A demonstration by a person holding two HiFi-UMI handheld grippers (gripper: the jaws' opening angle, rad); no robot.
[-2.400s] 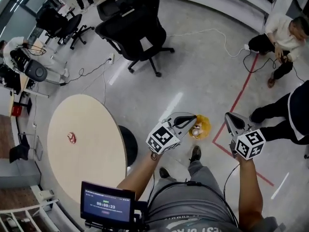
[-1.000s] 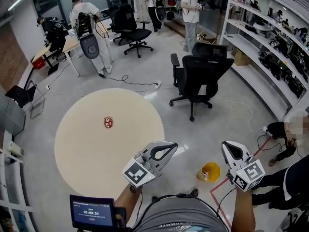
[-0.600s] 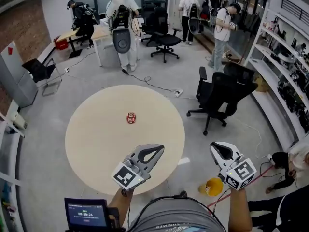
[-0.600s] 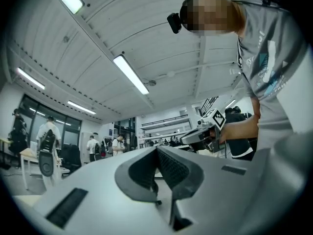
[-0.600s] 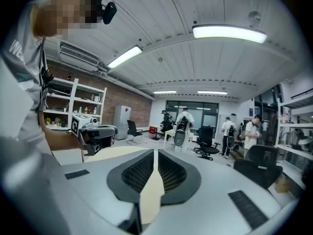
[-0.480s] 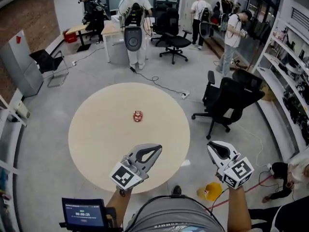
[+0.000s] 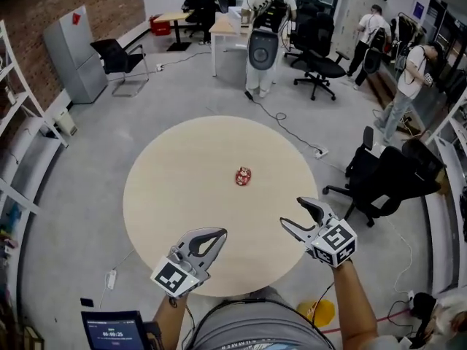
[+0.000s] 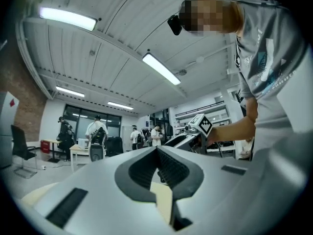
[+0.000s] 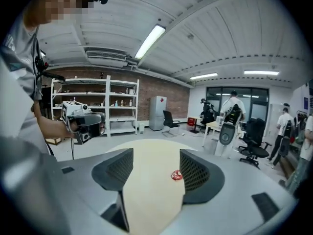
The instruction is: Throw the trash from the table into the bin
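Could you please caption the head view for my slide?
Right gripper, fingers just opening and empty, and shut left gripper face red trash on round table.

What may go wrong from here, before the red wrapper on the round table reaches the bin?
1. The red wrapper lies near the middle of the round table, well beyond the right gripper, whose jaws have just been opening with nothing between them. The wrapper is small, so the jaws may push it away instead of pinching it.
2. The yellow bin stands on the floor by the person's feet, partly hidden in the head view. After a turn, the wrapper may miss it.
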